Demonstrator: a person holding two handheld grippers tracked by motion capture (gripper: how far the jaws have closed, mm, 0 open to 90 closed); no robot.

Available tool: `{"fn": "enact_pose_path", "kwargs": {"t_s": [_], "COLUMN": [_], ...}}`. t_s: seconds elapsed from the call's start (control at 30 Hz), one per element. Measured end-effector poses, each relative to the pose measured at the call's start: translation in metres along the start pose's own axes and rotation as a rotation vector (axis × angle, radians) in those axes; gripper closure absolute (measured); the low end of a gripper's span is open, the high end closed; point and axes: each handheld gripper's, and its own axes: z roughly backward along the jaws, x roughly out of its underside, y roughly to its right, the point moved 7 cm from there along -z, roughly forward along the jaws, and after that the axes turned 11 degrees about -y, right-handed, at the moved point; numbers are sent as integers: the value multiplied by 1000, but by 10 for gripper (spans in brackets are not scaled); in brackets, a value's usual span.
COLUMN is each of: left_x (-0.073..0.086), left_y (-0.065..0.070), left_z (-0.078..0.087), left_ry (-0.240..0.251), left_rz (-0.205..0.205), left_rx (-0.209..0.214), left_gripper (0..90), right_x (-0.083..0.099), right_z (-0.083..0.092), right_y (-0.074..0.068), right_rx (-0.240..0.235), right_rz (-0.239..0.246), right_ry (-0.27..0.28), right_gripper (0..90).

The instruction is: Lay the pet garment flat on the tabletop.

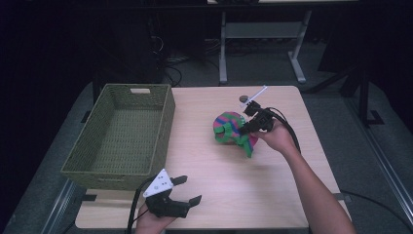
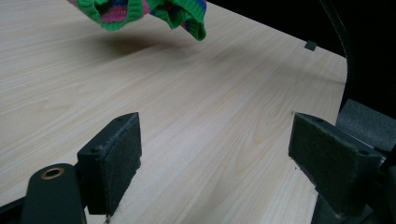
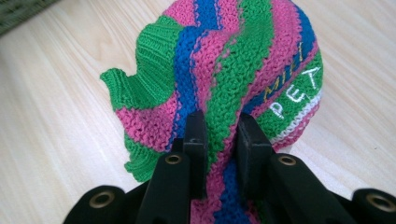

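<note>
My left gripper (image 1: 187, 189) is black, with a grey three-cornered plate on top bearing small dark dots, and a black cable trails from its rear; its two pads (image 2: 113, 158) are dark, rough-faced rectangular blocks, one mounted on an arm with a brass-ringed hole. My right gripper (image 3: 223, 140) is black too, its arms carrying brass-ringed screw holes, with a pale plate above and a thick black cable. My forearms are bare, no sleeves.
</note>
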Motion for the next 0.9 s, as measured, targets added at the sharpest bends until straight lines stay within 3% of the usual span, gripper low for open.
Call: {"fn": "enact_pose_path", "kwargs": {"t_s": [0.9], "left_x": [1], "left_y": [-2], "left_z": [1], "left_ry": [1], "left_rz": [3], "left_rx": [-5], "left_gripper": [168], "right_x": [16], "right_z": [36], "right_y": [-4], "right_rx": [-46], "right_rz": [10], "right_ry": [54], "right_gripper": [763]}}
